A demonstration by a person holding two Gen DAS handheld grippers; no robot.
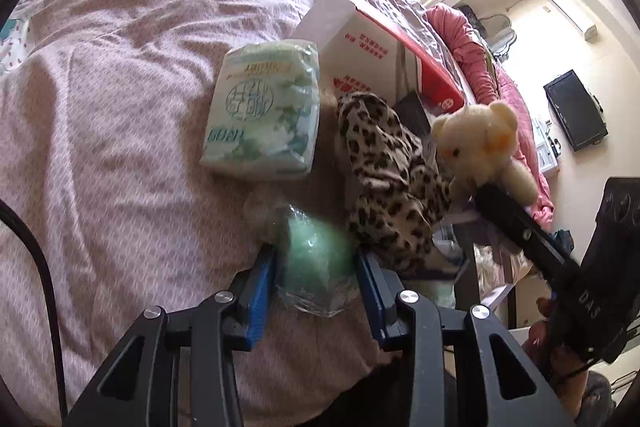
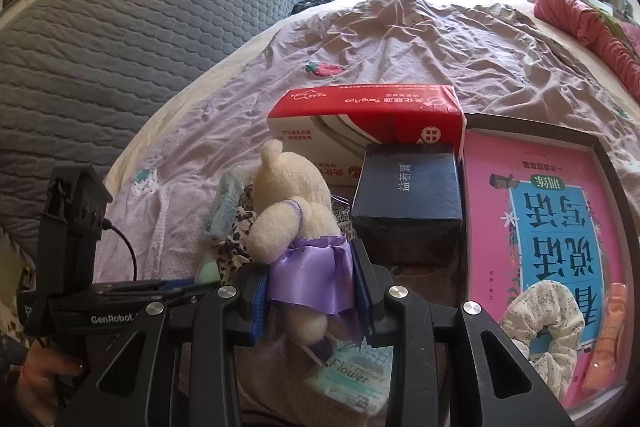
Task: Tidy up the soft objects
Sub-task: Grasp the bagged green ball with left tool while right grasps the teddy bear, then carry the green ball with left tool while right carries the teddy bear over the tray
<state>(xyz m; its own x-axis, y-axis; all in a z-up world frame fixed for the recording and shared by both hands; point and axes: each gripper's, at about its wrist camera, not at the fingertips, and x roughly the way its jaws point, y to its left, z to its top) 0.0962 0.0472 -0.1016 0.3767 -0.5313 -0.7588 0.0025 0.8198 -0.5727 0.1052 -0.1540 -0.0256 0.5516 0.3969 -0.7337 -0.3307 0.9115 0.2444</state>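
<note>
The left gripper [image 1: 316, 267] clamps a green wrapped bundle [image 1: 316, 259] on the bed [image 1: 120, 107]. The right gripper [image 2: 314, 287] pinches the cream teddy bear [image 2: 296, 203] by its purple skirt.

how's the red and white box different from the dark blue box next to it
The red and white box is longer and wider; the dark blue box is compact. The red and white box has a red top over pale sides; the dark blue box is one dark colour throughout. Both are rectangular, carry printed text and sit on the bed.
</note>
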